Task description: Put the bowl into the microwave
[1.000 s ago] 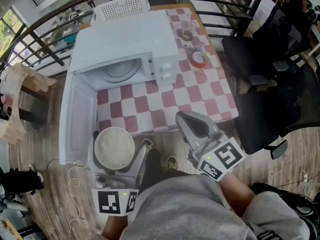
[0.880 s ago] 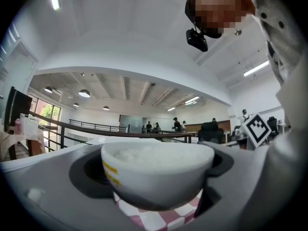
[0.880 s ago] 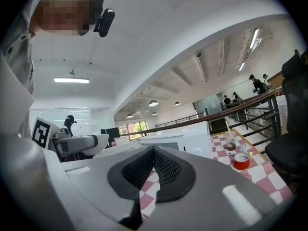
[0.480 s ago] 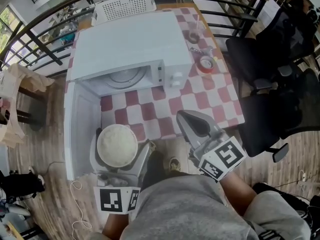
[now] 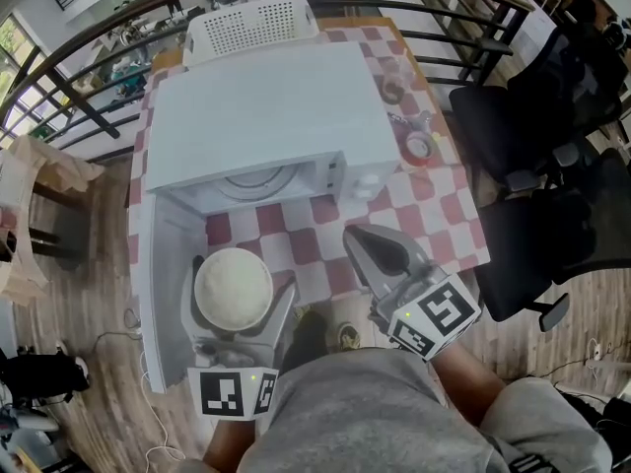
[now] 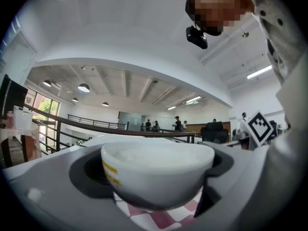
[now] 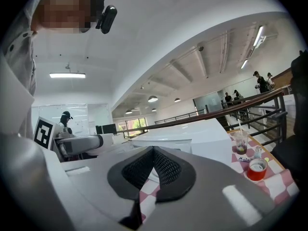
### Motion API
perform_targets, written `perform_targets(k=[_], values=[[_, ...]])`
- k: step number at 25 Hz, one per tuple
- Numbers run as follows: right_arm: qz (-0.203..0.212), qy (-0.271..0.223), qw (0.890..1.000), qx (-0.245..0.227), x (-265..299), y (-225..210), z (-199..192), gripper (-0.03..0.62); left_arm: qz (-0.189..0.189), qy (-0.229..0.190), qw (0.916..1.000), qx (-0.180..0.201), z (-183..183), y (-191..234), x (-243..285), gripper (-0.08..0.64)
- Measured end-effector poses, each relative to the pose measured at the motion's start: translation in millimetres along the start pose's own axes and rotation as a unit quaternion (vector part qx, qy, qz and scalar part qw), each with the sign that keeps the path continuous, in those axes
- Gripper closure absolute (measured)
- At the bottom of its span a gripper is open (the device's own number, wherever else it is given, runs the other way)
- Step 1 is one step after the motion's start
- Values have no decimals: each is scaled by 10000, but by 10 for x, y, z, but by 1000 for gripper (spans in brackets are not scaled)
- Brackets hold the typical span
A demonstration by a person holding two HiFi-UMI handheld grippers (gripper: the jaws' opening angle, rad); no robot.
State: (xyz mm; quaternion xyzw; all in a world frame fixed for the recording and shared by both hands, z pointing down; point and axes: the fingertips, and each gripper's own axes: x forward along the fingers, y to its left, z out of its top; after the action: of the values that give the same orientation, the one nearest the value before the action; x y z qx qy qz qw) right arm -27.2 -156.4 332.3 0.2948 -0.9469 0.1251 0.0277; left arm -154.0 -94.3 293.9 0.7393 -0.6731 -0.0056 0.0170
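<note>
A white bowl (image 5: 234, 286) with pale contents is held level at the table's near edge, beside the open door (image 5: 166, 264). My left gripper (image 5: 237, 302) is shut on it, one jaw on each side. In the left gripper view the bowl (image 6: 156, 170) fills the gap between the jaws of the left gripper (image 6: 155, 179). The white microwave (image 5: 261, 116) stands on the checkered table (image 5: 414, 215), with its turntable (image 5: 261, 180) showing in the open cavity. My right gripper (image 5: 380, 252) is shut and empty, to the right of the bowl. The right gripper (image 7: 154, 150) points at the microwave (image 7: 185, 138).
A white perforated basket (image 5: 251, 23) stands behind the microwave. A clear cup (image 5: 392, 89) and a red round container (image 5: 419, 148) sit to the microwave's right. Black office chairs (image 5: 532, 136) stand right of the table, and a railing runs behind it.
The head view has shifted forward over the table. My left gripper has carried the bowl a little closer to the microwave's open front. The right gripper stays in much the same place.
</note>
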Motion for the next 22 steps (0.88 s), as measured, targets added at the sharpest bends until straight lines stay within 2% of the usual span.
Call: perform_targets(k=[22], values=[[-314, 86, 9994, -75, 593, -131, 122, 592, -280, 58, 9994, -172, -104, 476, 522, 21]])
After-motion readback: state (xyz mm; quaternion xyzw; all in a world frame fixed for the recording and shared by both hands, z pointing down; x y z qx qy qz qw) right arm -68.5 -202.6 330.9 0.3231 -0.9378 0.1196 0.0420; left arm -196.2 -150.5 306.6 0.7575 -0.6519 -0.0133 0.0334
